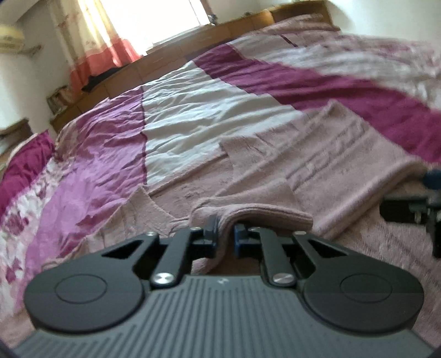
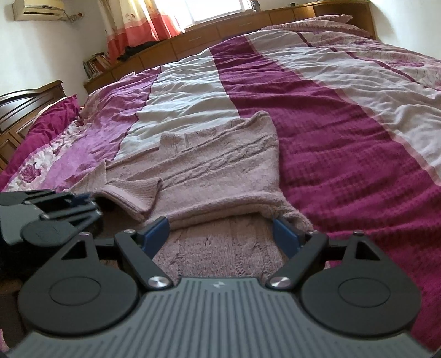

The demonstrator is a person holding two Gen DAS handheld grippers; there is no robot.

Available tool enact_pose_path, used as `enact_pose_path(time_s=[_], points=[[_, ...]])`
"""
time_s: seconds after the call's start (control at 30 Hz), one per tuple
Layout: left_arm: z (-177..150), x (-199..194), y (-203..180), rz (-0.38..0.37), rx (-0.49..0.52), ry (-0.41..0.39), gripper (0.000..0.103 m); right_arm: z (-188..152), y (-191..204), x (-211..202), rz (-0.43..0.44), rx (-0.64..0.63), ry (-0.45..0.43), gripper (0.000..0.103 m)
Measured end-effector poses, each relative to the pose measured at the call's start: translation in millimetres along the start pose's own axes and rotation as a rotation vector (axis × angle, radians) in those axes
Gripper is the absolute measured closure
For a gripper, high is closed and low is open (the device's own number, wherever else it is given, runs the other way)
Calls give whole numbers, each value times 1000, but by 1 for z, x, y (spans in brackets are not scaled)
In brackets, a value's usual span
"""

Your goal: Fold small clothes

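Left gripper [image 1: 225, 234]: jaws nearly together, pinching a fold of the sweater [image 1: 317, 165] edge between the blue pads; the cloth humps up just past the tips. Right gripper [image 2: 220, 234]: jaws spread wide, nothing clamped, the knit lying flat between the fingers and the folded edge just ahead of the tips. The right pad looks to touch the sweater's near corner, but that's no grip.

Sweater: pink knit, partly folded, lying on the bed [image 2: 344, 165] near the front edge, a flap turned over on its left side in the right view. The left gripper shows at that view's left margin, right beside the garment.

Handling, my read: soft, thick, floppy, light. Won't hold shape, so it will sag and drag between two grip points. Loose knit stretches and can snag on pad corners. Fuzzy surface means decent friction and low slip risk, but a thin pinch may catch only the top layer. Best holds: hem or folded edge at the corners, both layers in the bite, one gripper per corner, lift evenly.

Farther back: quilt stripes in purple and white, then a wooden ledge [image 2: 220, 24] and curtains [image 2: 143, 22] by the window.
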State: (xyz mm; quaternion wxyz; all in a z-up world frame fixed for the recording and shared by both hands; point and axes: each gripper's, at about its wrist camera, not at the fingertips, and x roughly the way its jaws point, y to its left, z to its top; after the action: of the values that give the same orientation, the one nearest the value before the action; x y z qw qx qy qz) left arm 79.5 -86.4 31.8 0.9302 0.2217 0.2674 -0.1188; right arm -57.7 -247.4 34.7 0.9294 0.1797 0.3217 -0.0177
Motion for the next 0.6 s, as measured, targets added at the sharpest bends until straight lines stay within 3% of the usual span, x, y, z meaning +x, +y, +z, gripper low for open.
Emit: enact_pose_path(time_s=[0.17, 0.33, 0.6], points=[[5, -10, 37, 24, -211, -17, 92, -1, -1, 3, -5, -2, 6, 15], [-8, -13, 83, 59, -423, 15, 90, -3, 0, 5, -15, -22, 9, 15], [-50, -15, 129, 91, -601, 103, 84, -5, 1, 8, -28, -33, 16, 15]])
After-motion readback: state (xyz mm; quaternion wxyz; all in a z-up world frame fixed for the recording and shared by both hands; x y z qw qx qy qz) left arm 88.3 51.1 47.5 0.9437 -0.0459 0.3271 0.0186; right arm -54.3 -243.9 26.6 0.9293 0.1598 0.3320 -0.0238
